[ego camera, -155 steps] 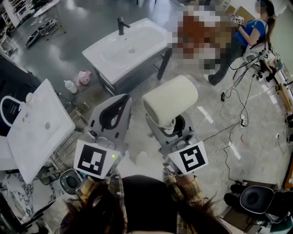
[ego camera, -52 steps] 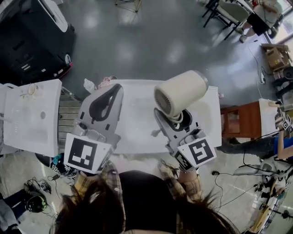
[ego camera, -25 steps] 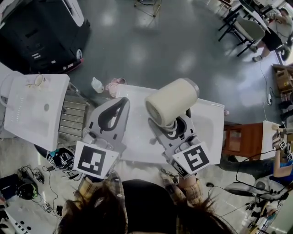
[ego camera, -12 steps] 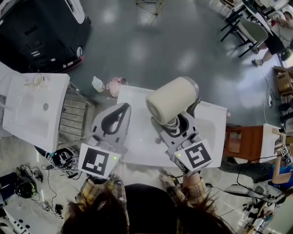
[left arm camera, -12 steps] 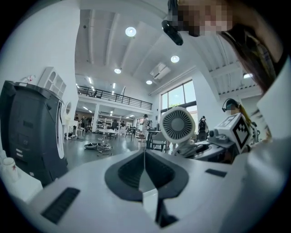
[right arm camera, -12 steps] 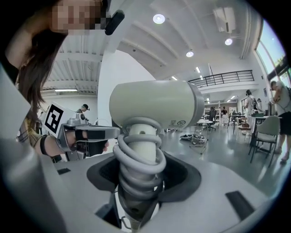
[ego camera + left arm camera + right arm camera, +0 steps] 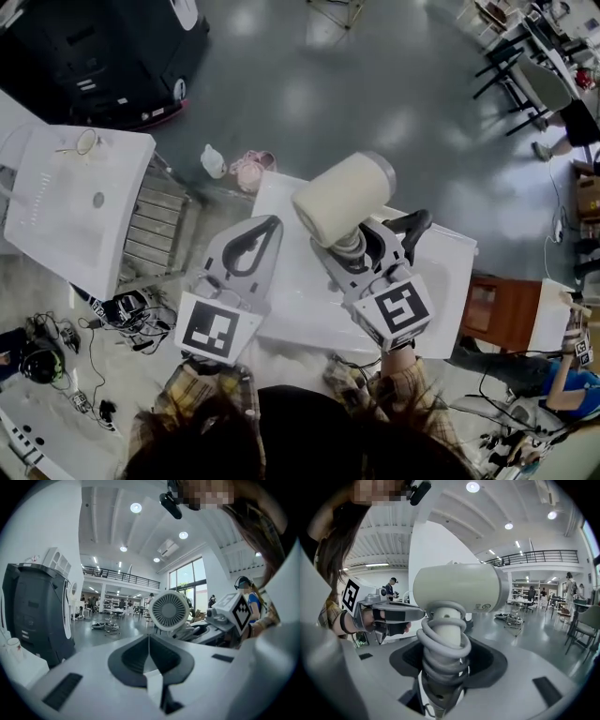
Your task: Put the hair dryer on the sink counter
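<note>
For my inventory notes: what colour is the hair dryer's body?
The hair dryer is cream; its coiled cord is grey. Best seen in the right gripper view.

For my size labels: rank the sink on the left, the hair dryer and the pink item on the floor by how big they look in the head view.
Largest: the left sink.
Next: the hair dryer, though it is held nearer the camera, which inflates it.
Smallest: the pink item, clearly.
</note>
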Demonstrator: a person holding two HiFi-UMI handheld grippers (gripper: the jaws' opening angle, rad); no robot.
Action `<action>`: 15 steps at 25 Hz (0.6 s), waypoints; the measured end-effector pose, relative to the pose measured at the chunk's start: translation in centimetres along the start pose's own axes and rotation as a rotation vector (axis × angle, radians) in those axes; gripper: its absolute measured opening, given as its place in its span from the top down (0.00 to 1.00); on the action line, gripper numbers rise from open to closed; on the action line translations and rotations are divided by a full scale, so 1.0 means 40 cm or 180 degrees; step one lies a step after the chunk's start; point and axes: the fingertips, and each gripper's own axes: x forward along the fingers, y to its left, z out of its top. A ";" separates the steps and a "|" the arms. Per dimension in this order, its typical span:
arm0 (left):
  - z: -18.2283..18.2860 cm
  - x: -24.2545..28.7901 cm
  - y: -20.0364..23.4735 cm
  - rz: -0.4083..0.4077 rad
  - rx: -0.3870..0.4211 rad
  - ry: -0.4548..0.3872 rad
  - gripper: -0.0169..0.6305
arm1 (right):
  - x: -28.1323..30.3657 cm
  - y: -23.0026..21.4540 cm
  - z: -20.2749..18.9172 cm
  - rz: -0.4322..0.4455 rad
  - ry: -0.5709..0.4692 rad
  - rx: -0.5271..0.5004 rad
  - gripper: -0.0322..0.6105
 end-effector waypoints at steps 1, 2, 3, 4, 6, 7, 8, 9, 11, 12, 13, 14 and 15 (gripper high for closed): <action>-0.009 0.001 0.004 0.0019 -0.0005 0.0020 0.94 | 0.010 0.002 -0.006 0.0030 0.0024 -0.0015 0.57; -0.018 0.003 0.008 0.0037 -0.0003 0.0040 0.94 | 0.020 0.003 -0.012 0.0056 0.0045 -0.0024 0.57; -0.029 0.004 0.012 0.0053 0.0003 0.0060 0.94 | 0.031 0.004 -0.020 0.0079 0.0063 -0.0023 0.57; -0.041 0.005 0.016 0.0066 0.0002 0.0083 0.94 | 0.042 0.004 -0.029 0.0098 0.0076 -0.0011 0.57; -0.069 0.008 0.023 0.0085 -0.0026 0.0143 0.94 | 0.065 0.004 -0.049 0.0131 0.0096 0.0018 0.57; -0.081 0.011 0.025 0.0091 -0.0036 0.0168 0.94 | 0.077 0.002 -0.059 0.0147 0.0115 0.0022 0.57; -0.093 0.015 0.026 0.0096 -0.0039 0.0190 0.94 | 0.087 0.000 -0.069 0.0162 0.0139 0.0020 0.57; -0.104 0.019 0.027 0.0101 -0.0041 0.0211 0.94 | 0.097 -0.003 -0.080 0.0173 0.0167 0.0014 0.57; -0.126 0.025 0.031 0.0106 -0.0048 0.0254 0.94 | 0.116 -0.010 -0.100 0.0187 0.0232 -0.0008 0.57; -0.137 0.028 0.033 0.0104 -0.0050 0.0278 0.94 | 0.127 -0.013 -0.110 0.0190 0.0269 -0.0025 0.57; -0.147 0.030 0.036 0.0100 -0.0049 0.0299 0.94 | 0.137 -0.016 -0.120 0.0196 0.0311 -0.0047 0.57; -0.158 0.032 0.038 0.0095 -0.0050 0.0315 0.94 | 0.147 -0.018 -0.131 0.0207 0.0360 -0.0071 0.57; -0.169 0.034 0.039 0.0091 -0.0056 0.0331 0.94 | 0.157 -0.019 -0.144 0.0223 0.0414 -0.0098 0.57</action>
